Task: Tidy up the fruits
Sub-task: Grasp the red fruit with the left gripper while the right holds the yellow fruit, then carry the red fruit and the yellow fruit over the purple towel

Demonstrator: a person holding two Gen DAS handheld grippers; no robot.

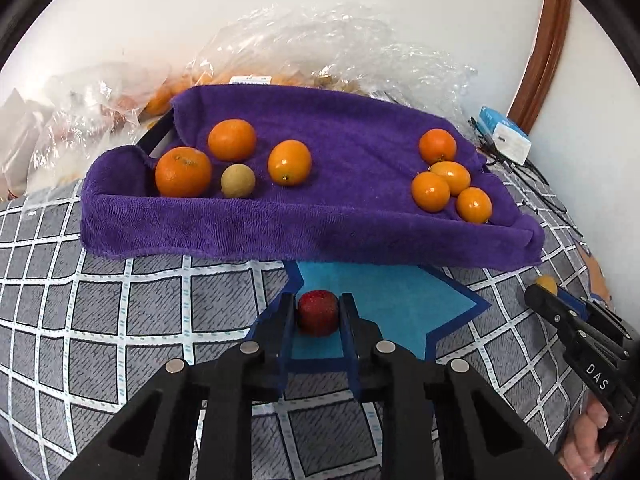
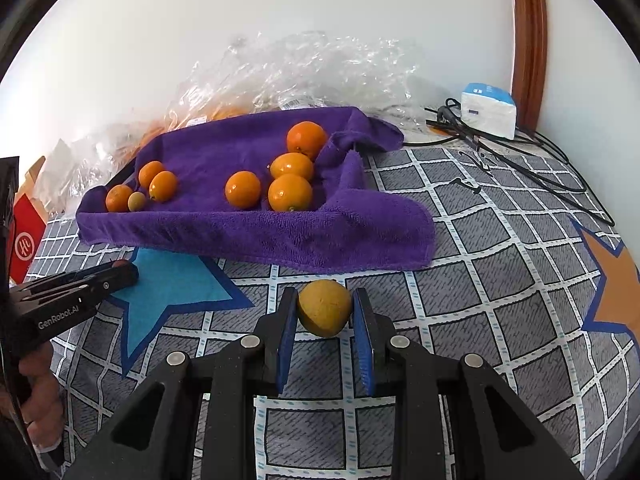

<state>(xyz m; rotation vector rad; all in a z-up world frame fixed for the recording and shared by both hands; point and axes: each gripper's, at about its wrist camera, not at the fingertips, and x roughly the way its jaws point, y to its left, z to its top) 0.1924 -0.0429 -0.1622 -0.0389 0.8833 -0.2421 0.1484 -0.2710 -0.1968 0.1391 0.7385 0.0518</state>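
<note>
White wall fills the upper part of both views, with a brown wooden frame (image 2: 530, 40) at the upper right. Below it lies a grey bedspread (image 2: 500, 280) with a white grid pattern and a blue star (image 1: 384, 304) printed on it.

A purple towel (image 1: 320, 232) is draped over a tray across the middle of each frame. Its left end holds three oranges (image 1: 183, 172) and one small tan fruit (image 1: 237, 181). Its right end holds four smaller oranges (image 1: 430, 191) bunched together. Crumpled clear plastic bags (image 1: 320, 48) lie behind the towel. A white and blue box (image 2: 488, 110) with black cables (image 2: 520, 160) sits at the upper right.

The left gripper (image 1: 318, 312) occupies the lower centre of the left wrist view. Its fingers are closed against both sides of a red strawberry (image 1: 318, 313), which sits over the blue star, in front of the towel's near edge.

The right gripper (image 2: 324, 308) occupies the lower centre of the right wrist view. Its blue pads (image 2: 286, 336) are clamped on a yellow fruit (image 2: 324, 307), over the grid pattern just in front of the towel. A hand (image 2: 40, 400) shows at the lower left of that view.
</note>
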